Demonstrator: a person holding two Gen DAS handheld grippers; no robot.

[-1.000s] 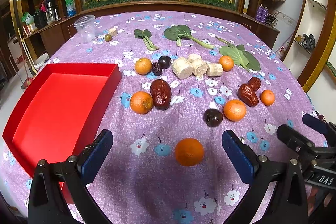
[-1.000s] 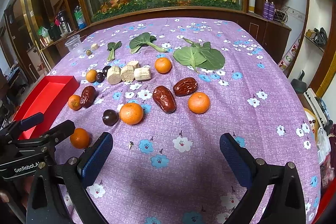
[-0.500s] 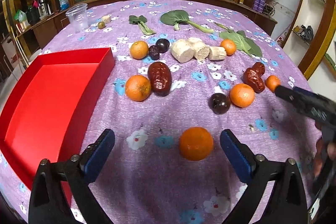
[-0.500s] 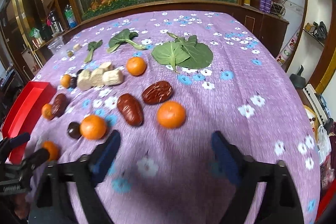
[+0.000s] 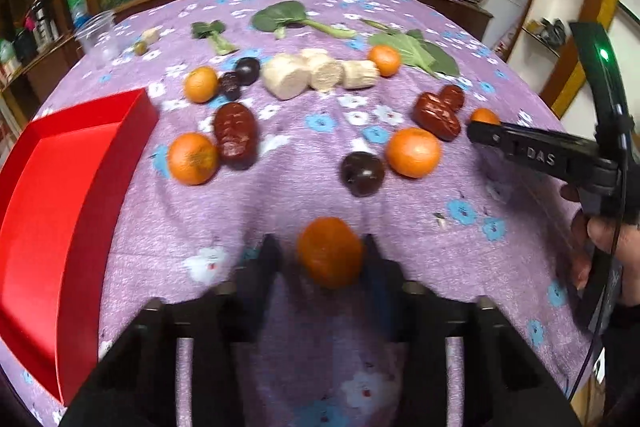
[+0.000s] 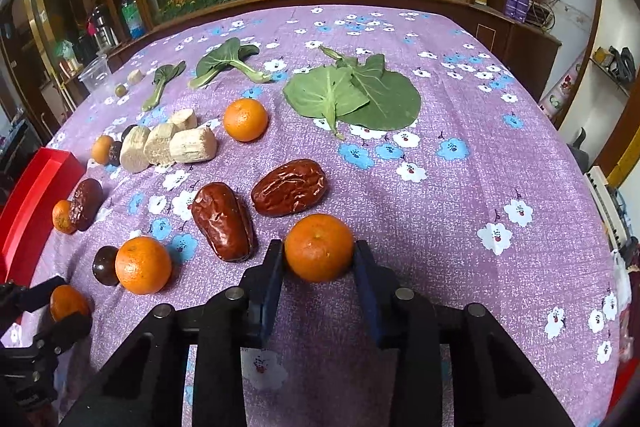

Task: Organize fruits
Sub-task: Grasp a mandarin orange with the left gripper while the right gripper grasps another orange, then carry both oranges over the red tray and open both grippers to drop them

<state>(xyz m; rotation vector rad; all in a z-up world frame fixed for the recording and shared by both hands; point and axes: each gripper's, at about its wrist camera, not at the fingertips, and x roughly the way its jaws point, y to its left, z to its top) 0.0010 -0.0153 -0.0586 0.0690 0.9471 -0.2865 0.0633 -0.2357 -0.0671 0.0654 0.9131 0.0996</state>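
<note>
Purple floral cloth (image 5: 400,307) covered the table, seen first from the left wrist camera. The left gripper (image 5: 322,259) had its blue-padded fingers drawn in around a small round orange tangerine (image 5: 330,257); the right pad met the fruit, while a thin gap seemed to show on the left, and blur kept me from telling whether the grip was firm. A shallow red rectangular tray (image 5: 60,207) lay at the left edge. Farther out sat another tangerine touching a wrinkled dark red date (image 5: 234,135), and to the right a dark purple plum (image 5: 362,173) just beside a bright orange tangerine (image 5: 413,151). Three pale cut root pieces (image 5: 316,75) lay in a row at the far middle. The right gripper's black arm (image 5: 540,155) reached in from the right.

From the right wrist camera, the right gripper (image 6: 319,263) pinched a round orange tangerine with a small green stem dimple (image 6: 319,253), both blue pads pressed against its sides, low over the cloth. Just left of it lay a glossy dark red date (image 6: 224,221), with a second wrinkled date (image 6: 289,193) beyond. Broad green leaves (image 6: 356,97) spread at the far middle, and an orange tangerine (image 6: 245,119) sat left of them. The red tray's corner (image 6: 28,203) showed at the far left edge.
</note>
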